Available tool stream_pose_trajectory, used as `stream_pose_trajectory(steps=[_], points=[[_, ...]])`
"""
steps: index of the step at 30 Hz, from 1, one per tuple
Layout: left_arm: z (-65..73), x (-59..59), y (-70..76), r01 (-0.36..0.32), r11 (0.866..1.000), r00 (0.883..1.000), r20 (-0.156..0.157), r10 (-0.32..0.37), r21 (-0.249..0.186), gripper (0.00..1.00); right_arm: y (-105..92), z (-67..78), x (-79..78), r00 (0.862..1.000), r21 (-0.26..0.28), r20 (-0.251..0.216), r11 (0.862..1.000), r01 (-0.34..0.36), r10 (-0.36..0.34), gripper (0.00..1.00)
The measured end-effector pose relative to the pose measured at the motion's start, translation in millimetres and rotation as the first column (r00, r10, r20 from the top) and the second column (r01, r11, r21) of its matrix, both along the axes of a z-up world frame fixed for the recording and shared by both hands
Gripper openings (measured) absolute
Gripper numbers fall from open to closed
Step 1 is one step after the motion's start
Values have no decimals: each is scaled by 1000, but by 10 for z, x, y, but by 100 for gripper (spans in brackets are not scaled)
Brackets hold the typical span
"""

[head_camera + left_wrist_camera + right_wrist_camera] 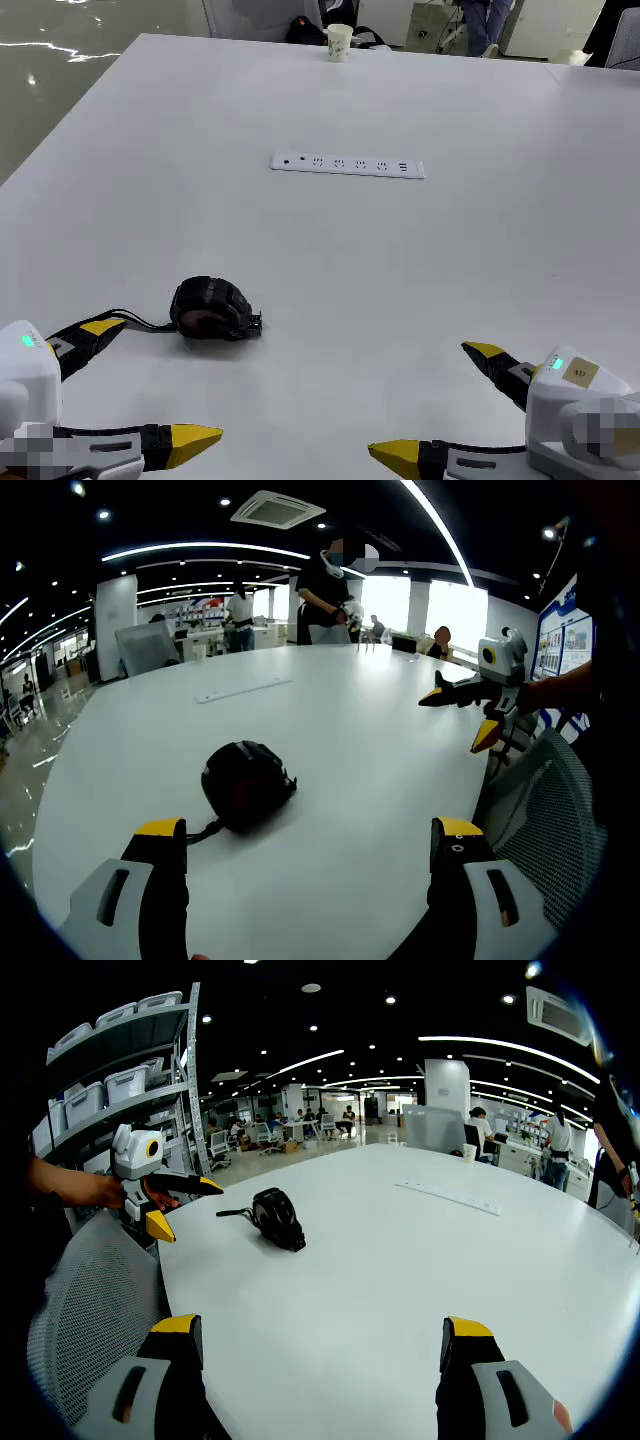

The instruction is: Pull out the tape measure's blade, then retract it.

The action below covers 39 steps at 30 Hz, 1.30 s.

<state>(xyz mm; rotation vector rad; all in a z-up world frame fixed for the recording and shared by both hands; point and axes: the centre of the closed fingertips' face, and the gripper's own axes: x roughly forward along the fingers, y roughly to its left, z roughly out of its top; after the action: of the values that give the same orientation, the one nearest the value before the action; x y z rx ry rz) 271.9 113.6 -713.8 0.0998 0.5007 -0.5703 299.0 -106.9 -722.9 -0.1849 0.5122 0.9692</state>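
Head view: the black tape measure [212, 308], blade wound in, lies on the white counter [350, 260] near the left tool [160, 380], whose jaws gape empty. Left gripper view: it sits just beyond those jaws, untouched. Right gripper view: the right tool [323, 1327] is equally spread, holding nothing.

white table [480, 260] | tape measure [210, 308] near edge; power strip [347, 165] centre; paper cup [339, 42] far edge
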Motion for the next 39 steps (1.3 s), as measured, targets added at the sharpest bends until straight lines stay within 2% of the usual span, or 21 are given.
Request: stream_pose_trajectory(steps=[21, 28, 39], points=[[-8, -1, 15, -1, 1000, 1000, 2, 1, 5, 99, -25, -29, -3, 1000, -11, -12, 1000, -1, 1, 99], [-5, 2, 16, -1, 1000, 1000, 2, 1, 11, 99, -44, -26, 8, 1000, -20, -1, 1000, -2, 2, 99], [-25, -3, -16, 32, 999, 999, -22, -31, 32, 99, -49, -28, 24, 1000, -33, -6, 999, -25, 25, 99]])
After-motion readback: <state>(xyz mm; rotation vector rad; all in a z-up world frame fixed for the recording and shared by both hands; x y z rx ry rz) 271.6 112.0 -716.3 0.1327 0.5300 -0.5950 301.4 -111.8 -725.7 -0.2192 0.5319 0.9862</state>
